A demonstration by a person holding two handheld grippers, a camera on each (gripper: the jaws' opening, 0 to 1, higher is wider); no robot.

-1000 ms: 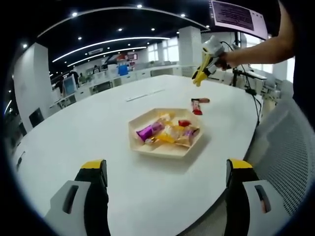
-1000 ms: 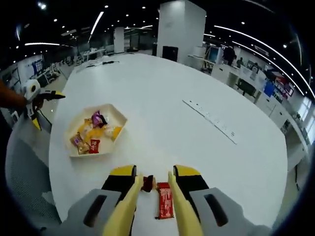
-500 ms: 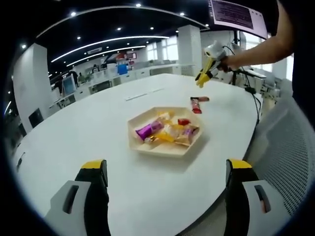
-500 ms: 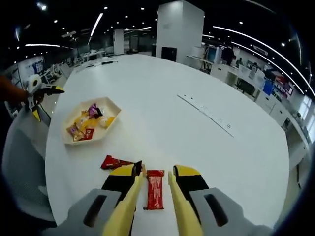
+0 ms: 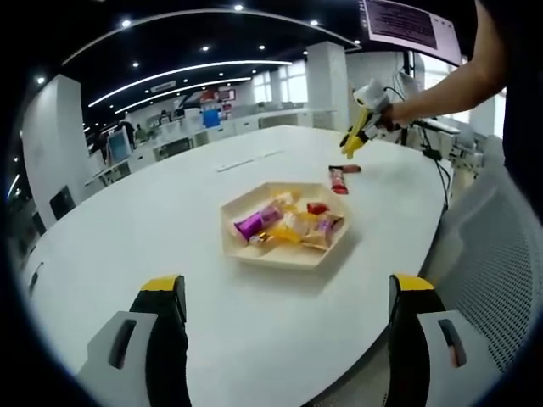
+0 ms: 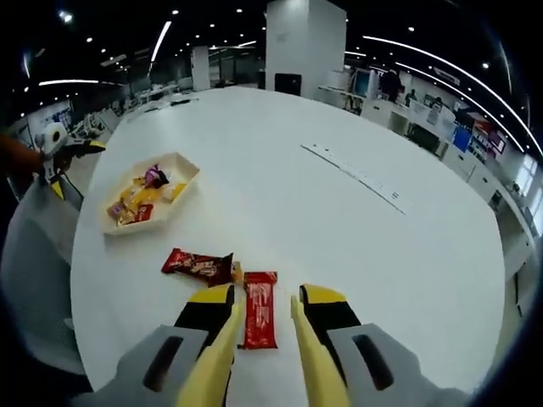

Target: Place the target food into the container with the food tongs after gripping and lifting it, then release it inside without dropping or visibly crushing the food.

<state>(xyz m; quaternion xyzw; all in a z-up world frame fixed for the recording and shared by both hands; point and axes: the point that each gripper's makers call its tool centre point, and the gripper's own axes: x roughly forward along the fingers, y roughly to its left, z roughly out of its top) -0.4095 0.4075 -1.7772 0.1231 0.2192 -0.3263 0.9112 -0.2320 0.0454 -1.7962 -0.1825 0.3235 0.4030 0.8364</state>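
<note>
A hexagonal pale tray [image 5: 240,246] in the middle of the white table holds several wrapped snacks [image 5: 284,225]. My left gripper [image 5: 287,298] hangs open over the near table edge, well short of the tray, with nothing between its jaws. Beyond the tray, my right gripper [image 5: 360,129] hovers above two red bars [image 5: 342,178]. In the right gripper view, my right gripper [image 6: 265,298] is open, its yellow tongs [image 6: 222,339] straddling a red snack bar [image 6: 259,315]. A dark red bar [image 6: 197,264] lies just to its left. The tray [image 6: 182,161] sits farther left.
A thin white strip [image 6: 352,174] lies across the table's far side. A grey mesh chair [image 5: 496,263] stands by the table edge. A person's arm [image 5: 441,80] holds the right gripper. Office desks and a pillar [image 6: 304,42] fill the background.
The right gripper has drawn back from the tray, so both bars now lie ahead of its tongs, the red one between the tips. The left gripper has not moved.
</note>
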